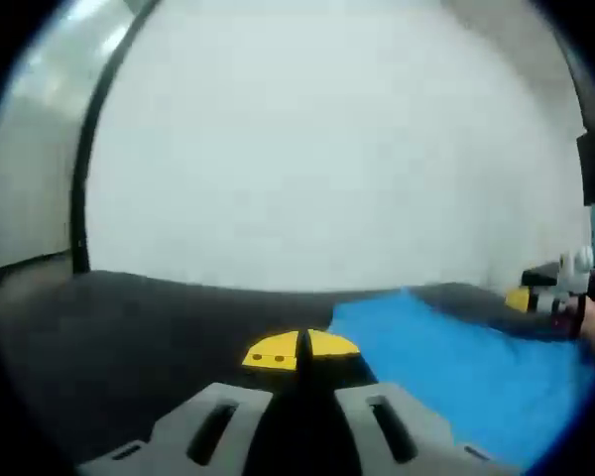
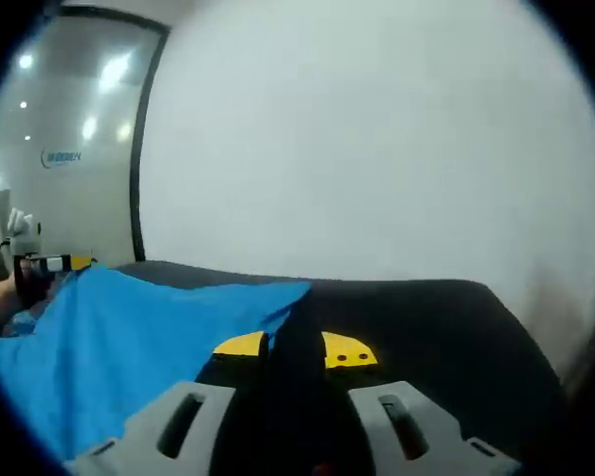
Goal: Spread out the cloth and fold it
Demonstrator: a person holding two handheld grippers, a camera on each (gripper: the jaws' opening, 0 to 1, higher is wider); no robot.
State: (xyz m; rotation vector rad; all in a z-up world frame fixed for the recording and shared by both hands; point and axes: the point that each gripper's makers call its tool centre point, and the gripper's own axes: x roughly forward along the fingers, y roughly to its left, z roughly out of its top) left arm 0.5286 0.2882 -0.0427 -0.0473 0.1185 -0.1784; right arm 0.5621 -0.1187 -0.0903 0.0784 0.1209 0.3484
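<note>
Left gripper (image 1: 300, 351): in the left gripper view its two yellow tips sit pressed together, only a thin dark seam between them, low over the black tabletop (image 1: 129, 337). Nothing shows caught between them; the blue cloth (image 1: 456, 367) starts just beside the tips on the right, and whether an edge is pinched cannot be told.

Right gripper (image 2: 296, 349): in the right gripper view the yellow tips stand apart, a dark gap between them. The cloth's (image 2: 119, 342) pointed corner reaches up to the left tip, and whether it touches cannot be told.

Blue cloth: it lies on the tabletop between the two grippers, spread in a broad sheet with soft ridges, not flat. In the right gripper view it stretches off to the left, narrowing to a corner near the tips.

Other gripper seen across the cloth: in the left gripper view the right gripper (image 1: 550, 297) appears at the far right edge of the cloth, blurred.

Backdrop: a plain white wall (image 2: 377, 139) behind the table, and a glass panel (image 2: 64, 149) with a dark frame on the left, ceiling lights reflected in it.
</note>
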